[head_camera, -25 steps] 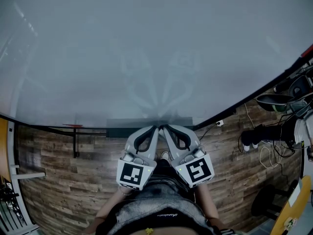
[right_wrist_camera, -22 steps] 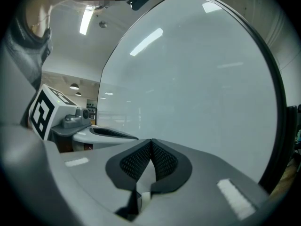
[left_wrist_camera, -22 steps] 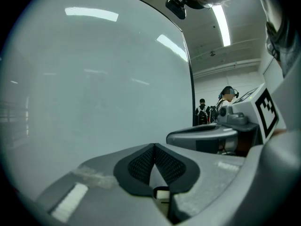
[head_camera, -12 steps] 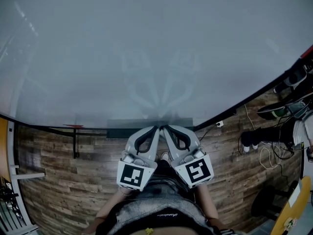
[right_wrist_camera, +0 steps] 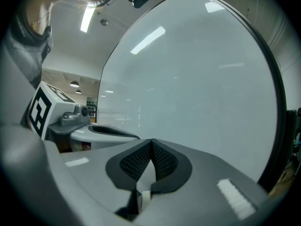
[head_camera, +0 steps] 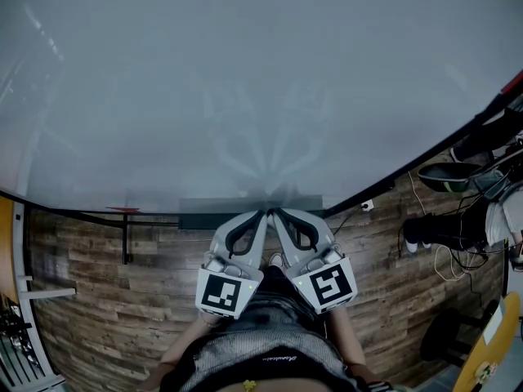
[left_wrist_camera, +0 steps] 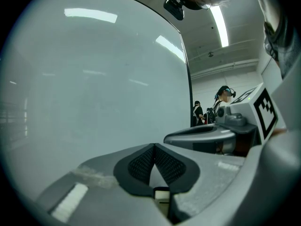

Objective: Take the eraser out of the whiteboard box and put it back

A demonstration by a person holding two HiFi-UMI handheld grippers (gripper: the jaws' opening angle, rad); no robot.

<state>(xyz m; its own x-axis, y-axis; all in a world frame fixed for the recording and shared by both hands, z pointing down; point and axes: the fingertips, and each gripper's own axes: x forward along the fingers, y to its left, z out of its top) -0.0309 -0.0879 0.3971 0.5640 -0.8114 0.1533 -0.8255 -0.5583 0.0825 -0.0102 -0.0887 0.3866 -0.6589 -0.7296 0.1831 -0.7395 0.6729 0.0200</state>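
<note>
three close views, one shared whiteboard (head_camera: 245,80)

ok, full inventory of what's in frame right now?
whiteboard: 1, pale grey-white with a black frame, fills the upper head view
tray: 1, grey, along the whiteboard's bottom edge just ahead of the jaws; contents can't be made out
floor: brown wood planks, below the whiteboard
cables: several, white and black, on the floor at right
people: at least two, far background past the whiteboard's edge
ceiling light: 1 white strip, overhead
left gripper: 1, grey, jaws together, nothing between them
right gripper: 1, grey, jaws together, nothing between them
</note>
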